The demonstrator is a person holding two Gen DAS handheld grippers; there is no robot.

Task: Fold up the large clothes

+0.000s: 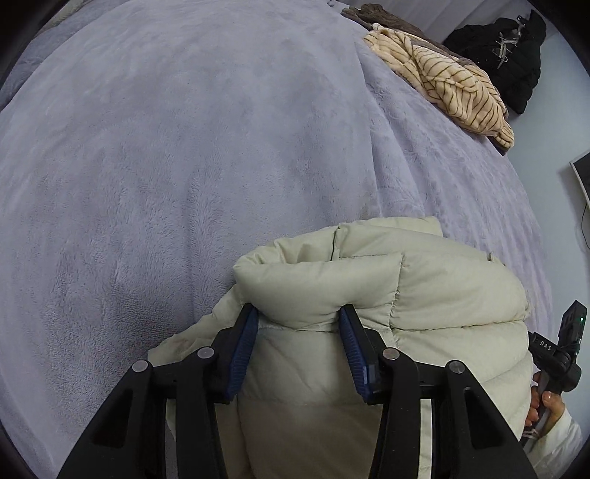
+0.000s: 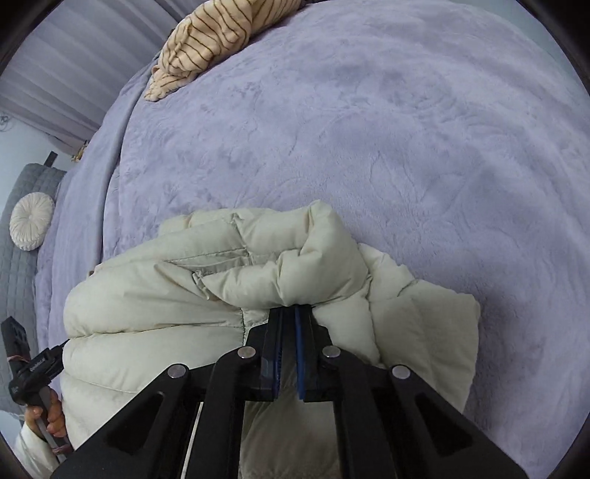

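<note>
A cream puffer jacket (image 1: pixel 387 294) lies bunched on the lavender blanket (image 1: pixel 184 147) of a bed. My left gripper (image 1: pixel 298 313) has its blue pads spread wide, with a thick roll of the jacket's edge bulging between them. In the right wrist view the same jacket (image 2: pixel 166 294) fills the lower middle. My right gripper (image 2: pixel 289 309) is shut, its pads nearly together on a fold of the jacket. Both grippers hold the jacket near the bed's near edge.
A striped beige garment (image 1: pixel 450 84) lies on a brown one (image 1: pixel 376 11) at the far edge, also in the right wrist view (image 2: pixel 206 40). A black jacket (image 1: pixel 509 51) hangs beyond. A grey headboard with a round cushion (image 2: pixel 31 221) stands left.
</note>
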